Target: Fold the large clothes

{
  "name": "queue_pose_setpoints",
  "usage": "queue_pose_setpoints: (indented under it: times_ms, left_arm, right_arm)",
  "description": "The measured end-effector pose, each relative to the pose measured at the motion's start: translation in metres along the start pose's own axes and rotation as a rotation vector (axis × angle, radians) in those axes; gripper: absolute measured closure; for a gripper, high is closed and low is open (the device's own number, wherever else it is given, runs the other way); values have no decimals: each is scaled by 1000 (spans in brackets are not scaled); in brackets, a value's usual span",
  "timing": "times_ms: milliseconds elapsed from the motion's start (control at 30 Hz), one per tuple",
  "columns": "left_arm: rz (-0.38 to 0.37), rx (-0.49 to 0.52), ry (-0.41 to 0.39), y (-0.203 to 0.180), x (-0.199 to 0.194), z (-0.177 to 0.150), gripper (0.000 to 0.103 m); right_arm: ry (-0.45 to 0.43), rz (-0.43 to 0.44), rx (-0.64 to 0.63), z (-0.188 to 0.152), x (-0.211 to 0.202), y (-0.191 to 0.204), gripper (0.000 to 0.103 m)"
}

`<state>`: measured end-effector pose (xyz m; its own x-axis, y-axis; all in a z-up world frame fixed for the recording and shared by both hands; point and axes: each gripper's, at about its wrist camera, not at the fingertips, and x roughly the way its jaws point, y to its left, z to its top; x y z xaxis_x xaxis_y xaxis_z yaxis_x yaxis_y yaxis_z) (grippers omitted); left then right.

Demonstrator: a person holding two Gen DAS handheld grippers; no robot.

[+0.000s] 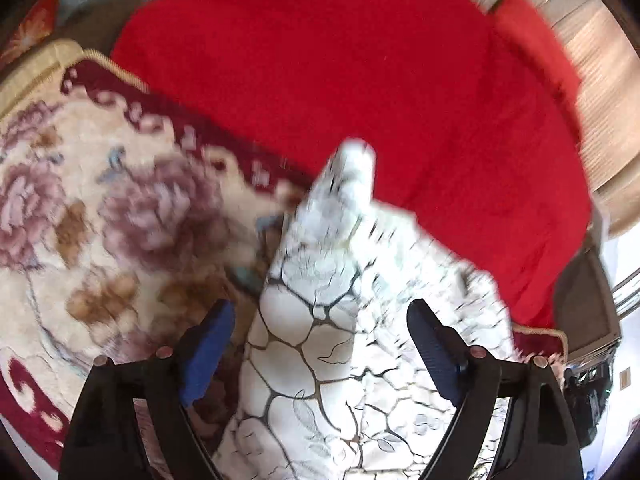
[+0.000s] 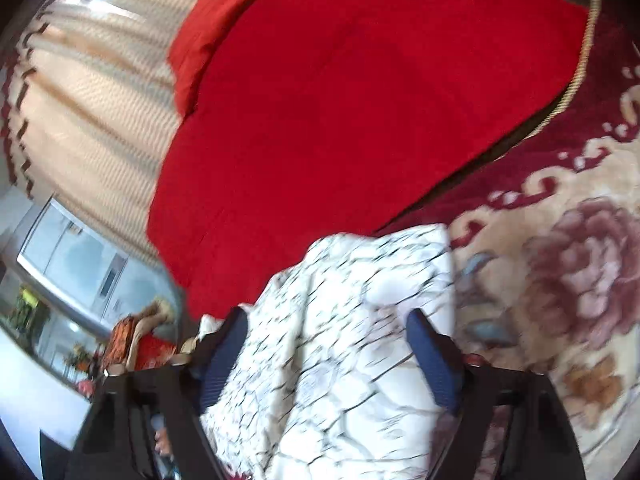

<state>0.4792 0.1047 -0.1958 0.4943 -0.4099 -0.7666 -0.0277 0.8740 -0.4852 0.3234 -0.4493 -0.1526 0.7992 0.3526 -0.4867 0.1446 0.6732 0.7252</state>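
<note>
A white garment with a dark crackle-and-leaf print (image 1: pixel 340 320) lies bunched between the spread fingers of my left gripper (image 1: pixel 320 336), over a floral rug and a red cloth. The blue pads (image 1: pixel 208 352) stand wide apart and do not clamp the cloth. In the right wrist view the same white printed garment (image 2: pixel 340 340) lies between the spread fingers of my right gripper (image 2: pixel 326 344), whose blue pads (image 2: pixel 436 364) are also apart. Both views are blurred by motion.
A large red cloth (image 1: pixel 340 80) covers the floor ahead, also in the right wrist view (image 2: pixel 340 100). A cream and maroon floral rug (image 1: pixel 80 220) lies left, and right in the other view (image 2: pixel 560 280). Cream curtains (image 2: pixel 80 120) and a window (image 2: pixel 72 256) stand at the left.
</note>
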Motion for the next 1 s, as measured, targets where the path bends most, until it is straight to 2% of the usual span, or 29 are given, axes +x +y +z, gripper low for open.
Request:
queue_pose_setpoints:
  times_ms: [67,133,200,233,267,333,400,467,533,633,700,733,800,900,933,1000]
  left_arm:
    - [42,0,20,-3,21,3,15]
    - [83,37,15,-10,33,5,15]
    - [162,96,16,-19,41,3,41]
    - [209,139,29,-23,48,2,73]
    - [220,164,43,-25,52,-1,84]
    - [255,180,21,-25,51,-5,90]
    - [273,175,-4,-22,47,-6,94]
    - [273,120,-33,-11,35,-4,97]
    - [257,91,-55,-2,23,-1,97]
    - [278,41,-74,8,11,3,97]
    - [307,34,-80,11,9,4,97]
    - [318,30,-58,13,14,4,97]
    - [331,2,-1,16,22,3,94]
    - [273,-85,-22,23,7,1,93]
    - [262,-83,-32,19,0,0,92]
    - [298,-3,-61,0,-15,-4,92]
  right_arm:
    - [15,-29,-11,-6,9,7,35]
    - [49,-27,40,-10,23,5,44]
    - [97,-40,92,-12,40,5,45]
    - [120,-39,96,-14,48,8,45]
    - [140,-44,88,-16,57,11,45]
    - [159,-90,69,-21,71,19,45]
    - [170,-144,52,-28,91,15,44]
    - [202,-172,51,-36,107,2,44]
    - [190,-124,56,-41,109,-11,44]
    - [172,-84,96,-30,95,-7,44]
    - [128,-61,41,-26,83,4,44]
    - [128,-62,22,-26,81,9,43]
    - [167,-38,3,-30,82,16,43]
    - [218,-41,-28,-40,89,26,43]
    - [220,-41,-41,-43,89,29,46]
    - [221,-9,-69,-47,89,39,50]
